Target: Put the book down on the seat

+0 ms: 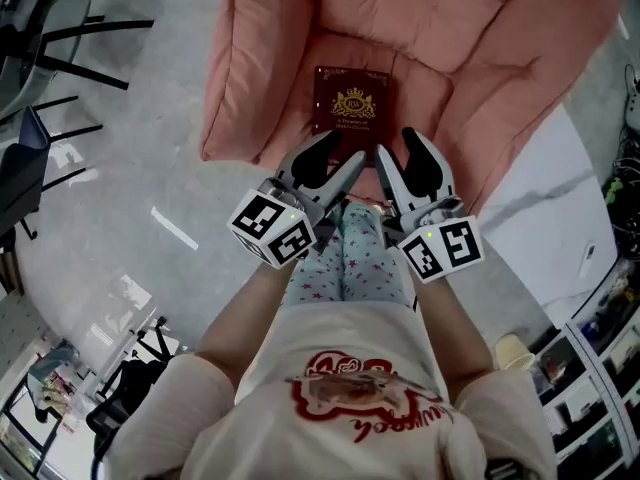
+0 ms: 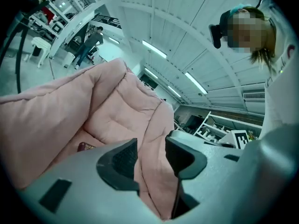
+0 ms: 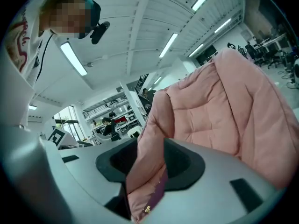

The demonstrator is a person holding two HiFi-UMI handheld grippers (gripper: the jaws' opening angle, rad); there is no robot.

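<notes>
Head view looks steeply down on a big pink cushioned seat (image 1: 480,58), and the dark red book (image 1: 352,101) with its gold crest lies flat in the hollow of it, cover up, nothing touching it. So the putting down looks done to me. The left gripper (image 1: 335,165) and right gripper (image 1: 400,153) hang side by side just short of the book's near edge, above the person's knees. Left gripper view shows its fingers (image 2: 122,158) partly apart with only pink cushion showing through the gap. Right gripper view shows the same, a moderate gap, empty, with a sliver of the book (image 3: 157,194) visible beyond it. All that seems left is pulling the hands away.
</notes>
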